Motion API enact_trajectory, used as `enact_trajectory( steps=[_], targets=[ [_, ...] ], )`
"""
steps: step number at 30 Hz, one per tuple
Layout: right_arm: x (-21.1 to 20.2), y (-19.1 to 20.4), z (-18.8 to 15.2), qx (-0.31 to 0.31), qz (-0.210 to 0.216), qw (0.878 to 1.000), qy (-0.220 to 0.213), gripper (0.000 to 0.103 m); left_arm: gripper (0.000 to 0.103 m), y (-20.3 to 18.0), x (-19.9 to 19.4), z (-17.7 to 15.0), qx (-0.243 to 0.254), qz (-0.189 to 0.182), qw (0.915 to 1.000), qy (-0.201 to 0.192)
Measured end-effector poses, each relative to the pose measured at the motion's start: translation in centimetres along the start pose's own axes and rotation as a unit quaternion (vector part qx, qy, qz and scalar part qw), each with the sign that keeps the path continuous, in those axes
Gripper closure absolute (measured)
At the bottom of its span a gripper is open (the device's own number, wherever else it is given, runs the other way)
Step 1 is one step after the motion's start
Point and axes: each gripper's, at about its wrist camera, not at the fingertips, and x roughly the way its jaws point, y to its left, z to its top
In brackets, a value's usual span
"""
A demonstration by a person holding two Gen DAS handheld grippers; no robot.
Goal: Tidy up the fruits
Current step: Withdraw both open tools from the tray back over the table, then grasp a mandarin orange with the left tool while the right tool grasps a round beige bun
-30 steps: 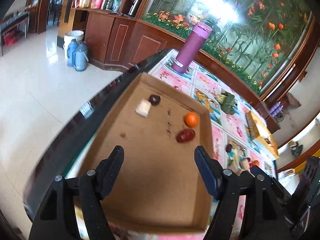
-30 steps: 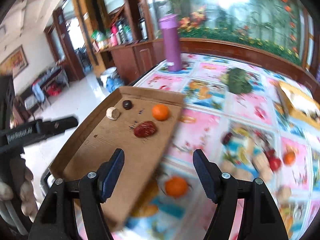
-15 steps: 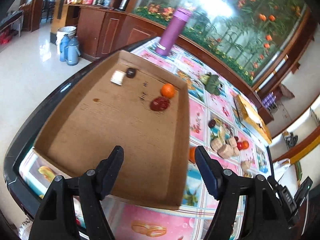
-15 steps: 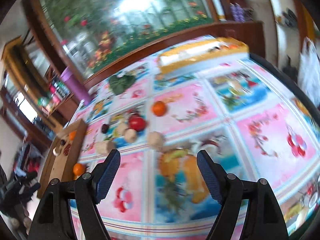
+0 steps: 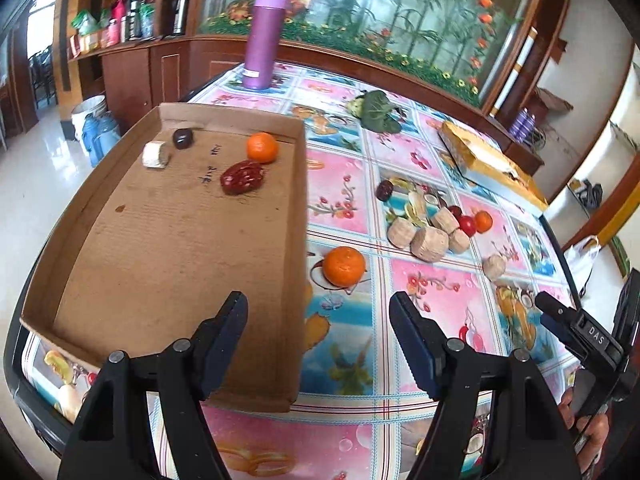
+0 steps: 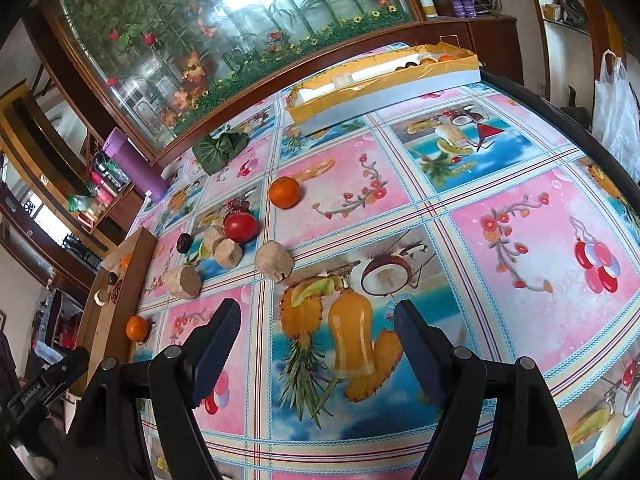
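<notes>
Orange fruit (image 5: pixel 344 266) sits just ahead of the left gripper (image 5: pixel 318 334), beside the cardboard tray (image 5: pixel 168 240). Both grippers are wide apart and empty. Go down slowly and squeeze softly.

Bright, even daylight fills both fisheye views. Ahead of the tools, a glass panel (image 6: pixel 224 36) behind the plants (image 5: pixel 400 20) glares white where light comes through. The glossy tablecloth (image 6: pixel 460 208) shows soft sheen, and fruit casts only faint shadows. Both views are sharp, without motion blur. Straight lines bow strongly toward the edges, and the corners fall to black.
</notes>
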Motion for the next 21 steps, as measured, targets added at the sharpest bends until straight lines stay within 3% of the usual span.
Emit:
enact_trajectory(
  steps=[9, 14, 21],
  targets=[
    [1.5, 1.0, 0.4, -0.037, -0.013, 0.999, 0.037, 0.020, 0.031, -3.1, 2.3, 0.9, 0.084, 0.007, 0.9963, 0.013],
    [1.6, 2.1, 0.8, -0.083, -0.022, 0.995, 0.048, 0.020, 0.031, -4.9, 4.5, 1.4, 0.148, 0.044, 0.9877, 0.023],
    [2.5, 1.8, 0.8, -0.072, -0.016, 0.995, 0.067, 0.020, 0.031, -6.6, 6.4, 1.2, 0.217, 0.072, 0.9731, 0.024]
  ],
)
